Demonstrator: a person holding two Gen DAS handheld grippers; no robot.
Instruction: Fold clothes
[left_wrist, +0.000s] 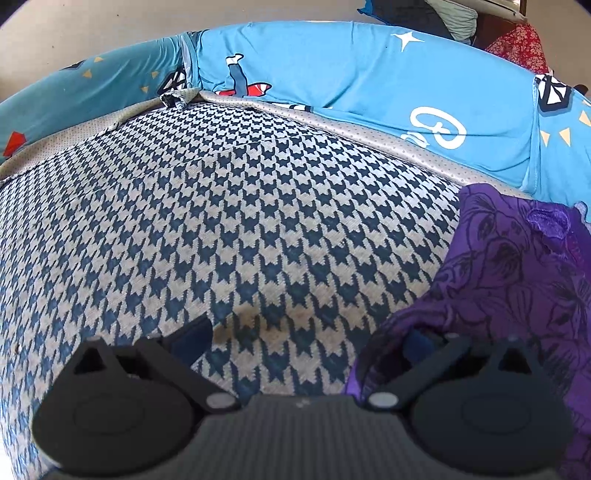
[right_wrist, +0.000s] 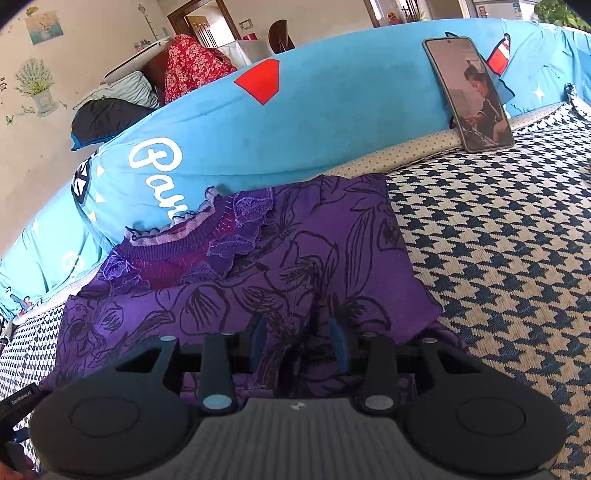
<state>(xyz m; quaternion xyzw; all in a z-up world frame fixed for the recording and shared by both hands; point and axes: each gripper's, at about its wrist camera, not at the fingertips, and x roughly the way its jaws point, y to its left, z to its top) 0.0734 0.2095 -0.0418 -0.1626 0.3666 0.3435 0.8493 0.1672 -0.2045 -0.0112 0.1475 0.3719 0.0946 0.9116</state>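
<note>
A purple garment (right_wrist: 295, 258) with black flower outlines and a frilled neckline lies flat on the houndstooth sofa cover (right_wrist: 498, 240), its collar towards the blue backrest. My right gripper (right_wrist: 299, 341) is at the garment's near edge, its blue pads shut on a bunched fold of the purple cloth. In the left wrist view the same garment (left_wrist: 517, 266) lies at the right. My left gripper (left_wrist: 304, 341) stands wide open over the sofa cover (left_wrist: 240, 221). Its right finger (left_wrist: 417, 343) is tucked against the garment's edge, and the left finger is over bare cover.
A blue printed cushion (right_wrist: 295, 122) runs along the back of the seat. A phone (right_wrist: 469, 96) leans upright against it at the right. Behind the backrest are a red floral cloth (right_wrist: 188, 62) and a pile of dark and pale clothes (right_wrist: 110, 107).
</note>
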